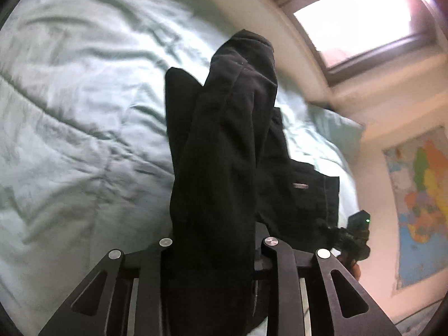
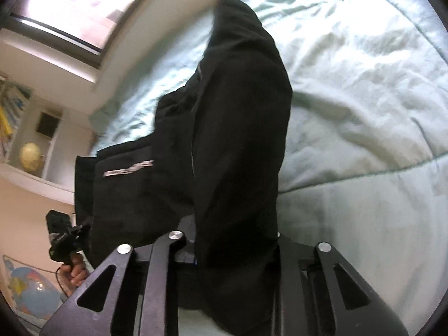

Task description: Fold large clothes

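A pair of black trousers (image 1: pixel 224 151) hangs between both grippers above a pale green bed cover (image 1: pixel 78 112). My left gripper (image 1: pixel 215 252) is shut on one end of the black trousers; the cloth hides its fingertips. My right gripper (image 2: pixel 232 246) is shut on the black trousers (image 2: pixel 238 140) as well, fingertips hidden by cloth. The trousers trail down onto the bed cover (image 2: pixel 364 112). The right gripper shows small at the right of the left wrist view (image 1: pixel 355 238). The left gripper shows at the lower left of the right wrist view (image 2: pixel 64 238).
A window (image 1: pixel 355 19) lies beyond the bed's far side. A coloured map (image 1: pixel 422 196) hangs on the wall. In the right wrist view a shelf holds a yellow globe (image 2: pixel 30 156), and a blue globe (image 2: pixel 30 294) sits lower left.
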Tool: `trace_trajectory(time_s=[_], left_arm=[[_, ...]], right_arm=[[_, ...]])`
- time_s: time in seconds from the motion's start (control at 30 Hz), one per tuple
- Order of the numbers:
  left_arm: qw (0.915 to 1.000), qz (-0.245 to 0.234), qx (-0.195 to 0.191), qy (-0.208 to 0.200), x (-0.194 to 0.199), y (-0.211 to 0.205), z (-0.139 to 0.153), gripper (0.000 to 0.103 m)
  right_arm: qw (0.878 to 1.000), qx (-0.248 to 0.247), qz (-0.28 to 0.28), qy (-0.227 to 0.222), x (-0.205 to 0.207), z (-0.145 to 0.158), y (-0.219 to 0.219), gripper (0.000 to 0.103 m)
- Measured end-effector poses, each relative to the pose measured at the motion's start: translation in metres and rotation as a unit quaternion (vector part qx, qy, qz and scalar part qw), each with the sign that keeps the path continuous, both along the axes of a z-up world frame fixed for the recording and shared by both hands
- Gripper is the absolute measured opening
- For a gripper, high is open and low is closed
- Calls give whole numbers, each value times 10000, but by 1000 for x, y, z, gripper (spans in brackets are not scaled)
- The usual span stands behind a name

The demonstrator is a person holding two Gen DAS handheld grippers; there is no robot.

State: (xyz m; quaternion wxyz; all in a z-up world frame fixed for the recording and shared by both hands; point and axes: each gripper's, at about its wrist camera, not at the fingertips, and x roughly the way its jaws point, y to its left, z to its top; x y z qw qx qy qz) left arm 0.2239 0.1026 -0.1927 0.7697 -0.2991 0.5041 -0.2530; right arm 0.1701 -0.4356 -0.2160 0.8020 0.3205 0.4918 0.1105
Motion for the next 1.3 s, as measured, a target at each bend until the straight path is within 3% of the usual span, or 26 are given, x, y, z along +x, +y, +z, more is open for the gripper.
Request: trace_trajectory(time_s=[0.03,0.1,0.13,0.2,0.23,0.27,0.37,0.43,0.47,0.6,0.63,0.73,0.77,0.83,0.9,1.03,1.1,1.13,1.17,1.2,1.3], left_arm=[[9999,-32,-70,-101,-9,-2,12,27],[9992,-96,-316,-237,-23,-4,30,25],[9988,-178,-358,-298,-31,-8,39,25],[9983,-333,5,-473,-45,-14,49,24],[9986,-326,77,-410,-47,-11,46,24],[9993,-252,131,-244,-44,-8,37,24],[9986,146,475,196,-29,13,3,25],[9971,365,510,426,-25,25,-18,26],[9961,456,494,565,-24,32,-28,27],[9937,607,394,856,-25,42,-51,32],[9934,597,398,896,-24,43,-55,33],[9919,563,417,1063,-15,44,-68,39],[9911,559,414,1131,-12,45,-72,42],[9897,552,391,1263,-4,45,-85,45],[9893,536,344,1315,-2,44,-92,48],[9877,586,176,1441,1,47,-106,51],[9872,595,189,1468,4,46,-107,50],[9887,550,249,1375,4,44,-102,45],[9916,446,317,1176,1,40,-93,34],[9940,346,341,984,-1,36,-83,27],[9980,200,127,580,-14,33,-48,22]], right_arm=[[9999,63,50,-125,-10,11,6,17],[9987,279,201,-387,-29,34,19,17],[9985,125,245,-463,-36,45,27,17],[9968,-654,202,-418,-46,63,45,19],[9957,-841,241,-287,-44,61,48,27],[9956,-893,245,-112,-36,55,48,35],[9898,-1366,233,320,-5,33,38,41],[9842,-1673,225,525,19,19,32,59],[9828,-1718,220,639,25,12,30,61],[9780,-1694,549,1091,37,-23,22,62],[9763,-1706,639,1165,37,-33,19,65],[9817,-1283,667,1236,42,-55,6,88],[9842,-1044,676,1259,47,-64,1,89],[9875,-379,891,1242,61,-83,2,89],[9858,-16,1193,1178,73,-98,11,86],[9819,185,1408,1253,90,-120,32,85],[9838,363,1322,1154,90,-120,28,73],[9844,343,1353,1071,78,-113,19,58],[9857,293,1362,951,74,-104,16,46],[9875,303,1311,819,67,-93,14,42],[9919,288,1173,396,43,-55,24,37]])
